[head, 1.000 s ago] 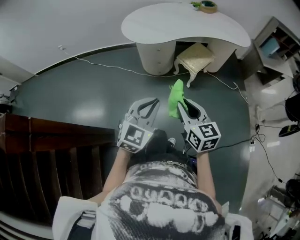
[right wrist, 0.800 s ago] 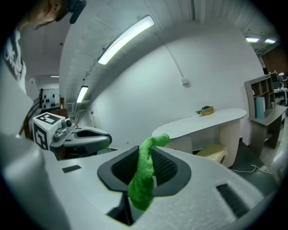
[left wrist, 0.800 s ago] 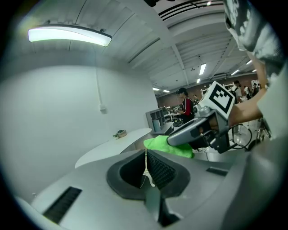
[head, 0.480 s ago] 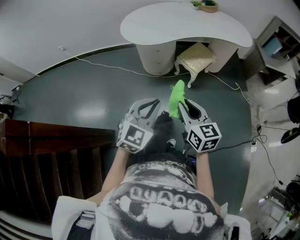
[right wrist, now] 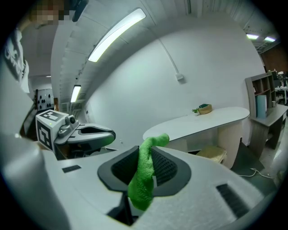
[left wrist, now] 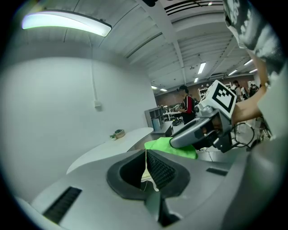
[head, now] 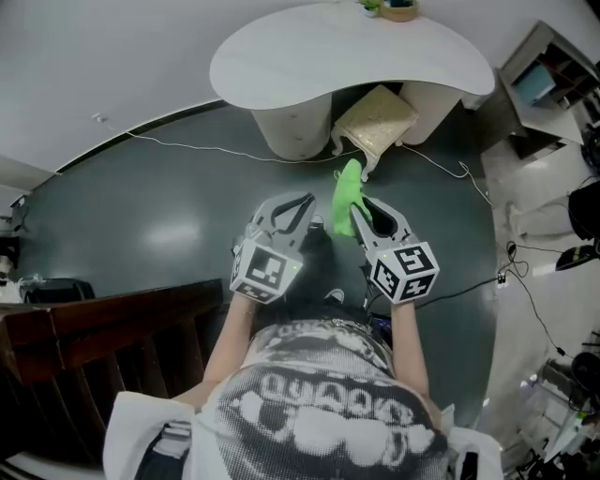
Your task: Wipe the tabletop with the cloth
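A curved white tabletop stands ahead of me on pale pedestals, seen too in the right gripper view as the tabletop. A bright green cloth hangs from my right gripper, whose jaws are shut on it; the cloth drapes down between the dark pads. My left gripper is held beside it, over the dark floor, shut with nothing between its pads. Both grippers are well short of the table.
A small dish with green bits sits at the table's far edge. A cream cushioned stool stands under the table. Cables trail over the dark floor. A dark wooden railing is at my left, shelving at right.
I have moved toward the table: it looks larger and closer now. Both grippers keep their pose, and the cloth stays in the right one.
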The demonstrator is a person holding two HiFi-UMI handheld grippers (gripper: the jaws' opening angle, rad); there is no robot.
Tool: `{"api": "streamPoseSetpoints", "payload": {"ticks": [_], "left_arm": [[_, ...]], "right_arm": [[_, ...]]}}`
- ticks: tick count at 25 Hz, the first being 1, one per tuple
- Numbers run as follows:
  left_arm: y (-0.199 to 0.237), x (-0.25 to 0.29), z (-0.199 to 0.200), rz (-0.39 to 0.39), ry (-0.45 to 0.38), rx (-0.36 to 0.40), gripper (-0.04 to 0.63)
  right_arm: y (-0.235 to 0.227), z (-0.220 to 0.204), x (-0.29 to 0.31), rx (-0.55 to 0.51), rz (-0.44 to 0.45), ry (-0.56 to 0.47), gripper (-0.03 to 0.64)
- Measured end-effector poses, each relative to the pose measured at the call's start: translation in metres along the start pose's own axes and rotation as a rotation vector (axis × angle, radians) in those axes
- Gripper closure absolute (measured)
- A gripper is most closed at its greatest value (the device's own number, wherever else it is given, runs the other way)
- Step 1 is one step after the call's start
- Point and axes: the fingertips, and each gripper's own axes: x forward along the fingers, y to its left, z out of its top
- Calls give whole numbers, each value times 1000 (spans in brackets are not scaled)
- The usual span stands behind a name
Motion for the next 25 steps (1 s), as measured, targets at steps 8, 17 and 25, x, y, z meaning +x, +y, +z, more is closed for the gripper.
{"api": "streamPoseSetpoints", "payload": {"ticks": [8,17,25], "left_arm": [[94,85,1,-6,-12,-17,588],[176,150,-11,-25,4,-53,588],[226,180,-21,-34,7,-47,588]], "right_arm": [[-72,42,77,9,-76,23,534],[-114,80,160,10,-100,63,534],[-133,100,210,14,-114,63,534]]}}
